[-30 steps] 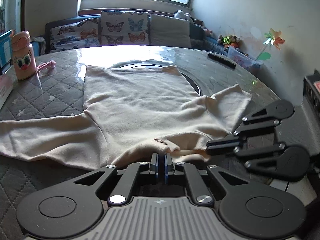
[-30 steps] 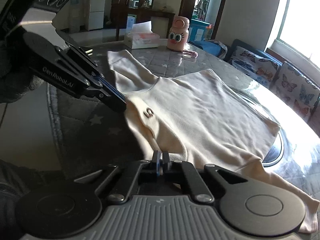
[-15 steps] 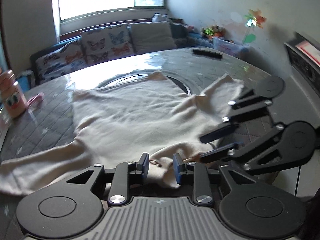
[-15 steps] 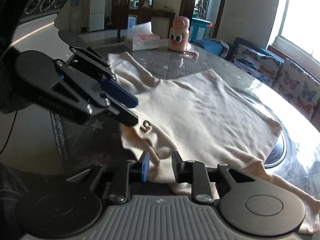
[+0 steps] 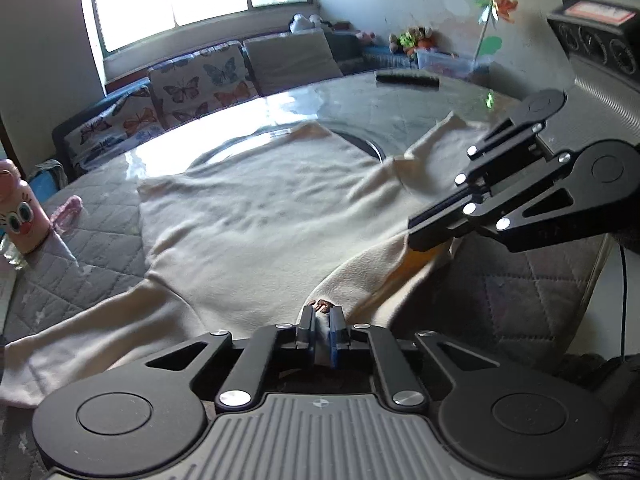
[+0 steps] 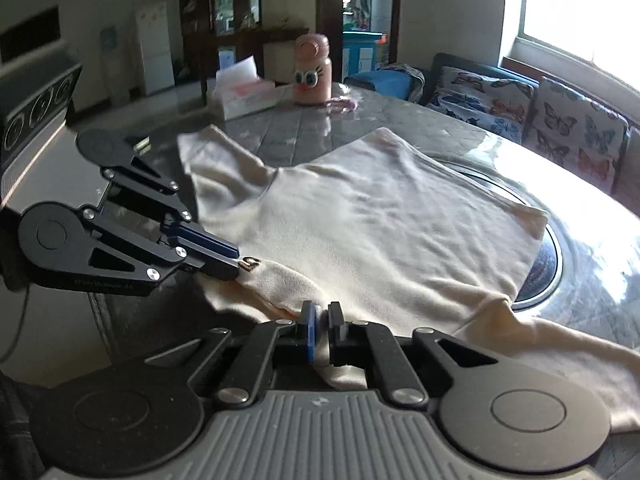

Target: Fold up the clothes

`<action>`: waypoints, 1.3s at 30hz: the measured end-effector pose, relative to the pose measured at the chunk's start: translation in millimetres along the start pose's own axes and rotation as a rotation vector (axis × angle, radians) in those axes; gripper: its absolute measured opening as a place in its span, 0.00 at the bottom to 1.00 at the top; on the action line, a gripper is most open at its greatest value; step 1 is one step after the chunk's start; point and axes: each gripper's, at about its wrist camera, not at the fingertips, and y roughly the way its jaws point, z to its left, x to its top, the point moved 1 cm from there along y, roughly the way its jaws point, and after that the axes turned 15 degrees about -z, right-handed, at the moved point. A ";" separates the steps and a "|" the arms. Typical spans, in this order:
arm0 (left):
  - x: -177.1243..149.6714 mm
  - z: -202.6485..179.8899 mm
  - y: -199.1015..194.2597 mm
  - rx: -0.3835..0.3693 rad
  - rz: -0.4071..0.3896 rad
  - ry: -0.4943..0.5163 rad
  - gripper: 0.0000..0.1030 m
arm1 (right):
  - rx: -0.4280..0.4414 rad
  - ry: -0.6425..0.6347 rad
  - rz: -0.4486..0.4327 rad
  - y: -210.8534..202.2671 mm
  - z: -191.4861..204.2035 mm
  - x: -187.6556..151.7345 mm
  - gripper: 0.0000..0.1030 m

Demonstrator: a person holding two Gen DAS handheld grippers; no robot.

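Since half a second ago, both of your grippers have closed from spread to pinching. Your left gripper clamps the collar edge of the cream long-sleeved fleece top, beside its small brown label. Your right gripper pinches the same collar fold further along. The top lies spread across the round grey quilted table, sleeves outstretched. A pink cartoon-eyed bottle stands at the table's far edge.
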 end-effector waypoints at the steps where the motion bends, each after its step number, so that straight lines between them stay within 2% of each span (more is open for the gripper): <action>1: -0.1 2.0 -2.9 -0.002 -0.006 -0.012 0.06 | 0.005 0.014 -0.007 -2.9 -1.8 0.9 0.05; 4: -2.8 3.5 -5.7 -0.015 0.008 -0.025 0.06 | 0.030 0.008 0.010 -5.0 -0.2 -2.6 0.05; 7: -7.0 2.8 -3.1 -0.038 0.038 -0.025 0.06 | 0.072 -0.020 0.066 1.2 6.6 -13.8 0.05; 8: -6.9 2.8 -2.6 -0.037 0.042 -0.025 0.09 | 0.077 -0.020 0.068 0.4 7.2 -14.1 0.05; 10: -3.5 5.5 -2.6 -0.034 0.036 -0.033 0.10 | 0.088 -0.021 0.073 -1.2 8.1 -14.9 0.10; 16: 16.2 18.2 -0.1 -0.009 -0.024 -0.058 0.10 | 0.027 0.027 0.022 -9.7 -17.7 5.6 0.12; 19: 23.3 25.7 10.4 0.006 -0.035 -0.076 0.10 | -0.044 0.044 0.007 -1.9 -36.1 8.7 0.16; 22: 23.4 34.9 29.5 0.028 -0.013 -0.102 0.10 | -0.107 0.075 0.002 15.3 -57.2 9.0 0.18; 25: 20.1 45.6 46.4 0.046 0.016 -0.125 0.10 | -0.132 0.071 0.013 32.3 -69.0 7.2 0.19; 31: 13.5 63.0 61.8 0.068 0.058 -0.147 0.10 | -0.206 0.090 0.089 44.3 -91.5 -4.8 0.23; 36: 15.8 74.1 70.2 0.074 0.066 -0.166 0.11 | -0.187 0.107 0.077 39.4 -93.7 0.4 0.26; 39: 18.2 79.6 77.1 0.078 0.068 -0.174 0.17 | -0.175 0.108 0.078 49.2 -94.9 4.7 0.29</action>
